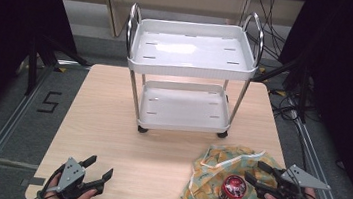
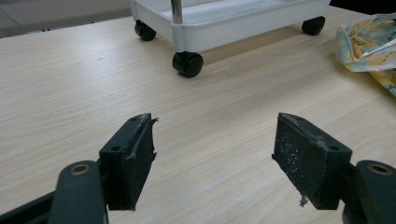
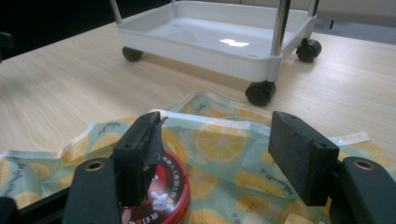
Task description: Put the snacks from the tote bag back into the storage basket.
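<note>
So the red round tin [image 1: 233,187] sits on top of a crumpled lemon-print bag [image 1: 217,169] at the near right corner of the wooden bench [image 1: 110,132], and the bag's near and right folds run close to the bench edge, maybe slightly over it, hard to tell. The right tool [image 1: 260,182] hovers just beside the tin on its right, jaws spread wide and holding nothing; in the right gripper view the tin [image 3: 161,196] shows low, partly behind one of the jaws, with the bag [image 3: 224,144] spread out under and beyond it. The left tool [image 1: 97,170] is over at the near left corner, close to the bench's front edge, also wide open and empty, and in the left gripper view there's just bare wood between the jaws. A white two-tier trolley [image 1: 191,66] stands on its castors at the far middle of the bench, both trays bare, and its front wheels sit near the bag's far edge. Between the left tool and the trolley there's a big open stretch of bench, and the middle strip between the two tools is free too. The right side is tighter, with the bag taking up most of that corner.
</note>
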`<control>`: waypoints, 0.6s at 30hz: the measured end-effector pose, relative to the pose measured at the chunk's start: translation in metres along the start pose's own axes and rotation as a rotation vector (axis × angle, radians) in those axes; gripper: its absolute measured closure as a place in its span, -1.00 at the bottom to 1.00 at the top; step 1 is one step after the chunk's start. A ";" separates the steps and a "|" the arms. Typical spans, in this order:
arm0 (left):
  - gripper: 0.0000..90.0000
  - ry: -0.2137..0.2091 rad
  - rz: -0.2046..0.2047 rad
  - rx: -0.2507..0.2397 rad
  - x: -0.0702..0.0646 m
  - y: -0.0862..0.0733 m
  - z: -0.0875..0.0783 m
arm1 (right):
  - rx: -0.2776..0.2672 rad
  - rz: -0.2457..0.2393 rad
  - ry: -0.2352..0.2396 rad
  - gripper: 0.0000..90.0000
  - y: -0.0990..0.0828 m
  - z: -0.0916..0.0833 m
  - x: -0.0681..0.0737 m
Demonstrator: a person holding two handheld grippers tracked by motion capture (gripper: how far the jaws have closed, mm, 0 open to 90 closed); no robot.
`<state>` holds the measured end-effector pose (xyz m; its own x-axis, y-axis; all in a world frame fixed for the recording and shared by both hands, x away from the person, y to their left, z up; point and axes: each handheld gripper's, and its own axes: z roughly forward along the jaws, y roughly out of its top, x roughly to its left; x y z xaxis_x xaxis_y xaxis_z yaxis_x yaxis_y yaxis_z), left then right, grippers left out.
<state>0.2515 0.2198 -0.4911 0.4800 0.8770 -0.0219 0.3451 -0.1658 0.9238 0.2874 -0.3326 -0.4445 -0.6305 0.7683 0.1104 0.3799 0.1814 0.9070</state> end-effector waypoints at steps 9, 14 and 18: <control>-0.39 -0.001 0.001 -0.016 0.000 0.000 -0.002 | 0.075 -0.010 0.043 -0.27 -0.003 -0.008 0.010; -0.39 -0.006 -0.003 -0.006 0.000 -0.001 0.000 | 0.112 -0.048 0.084 -0.34 -0.004 -0.005 0.012; -0.39 0.001 -0.005 -0.004 0.000 -0.001 0.000 | 0.141 -0.087 0.093 -0.37 -0.007 0.000 0.013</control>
<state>0.2510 0.2195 -0.4924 0.4776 0.8782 -0.0265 0.3447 -0.1596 0.9250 0.2767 -0.3242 -0.4489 -0.7224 0.6872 0.0769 0.4080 0.3339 0.8497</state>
